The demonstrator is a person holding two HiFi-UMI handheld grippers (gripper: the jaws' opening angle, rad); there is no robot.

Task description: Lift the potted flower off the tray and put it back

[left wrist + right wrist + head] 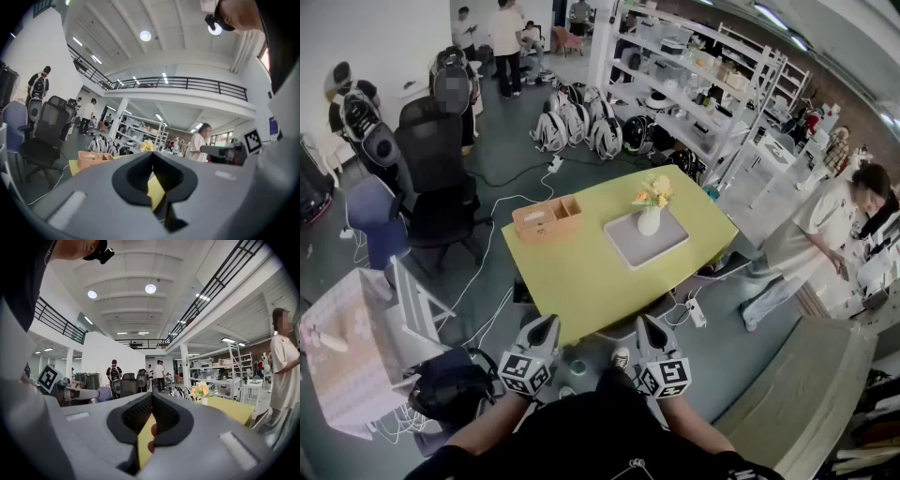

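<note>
Although the lift had not yet begun, your left gripper (546, 326) hung well short of the tray (623, 246), on its near side and off to its left. Its jaws were pressed together and empty. A box (547, 218) lay just left of the tray. The flower (650, 217) stood upright on the tray, toward its far edge. Your right gripper (649, 328) hung well short of the tray's near side too, jaws likewise closed on nothing. The risks, as I judged them: reaching in with shut jaws would knock the flower over. Pinching the blooms rather than the pot below would let it slip. A wide left swing could clip the box.
</note>
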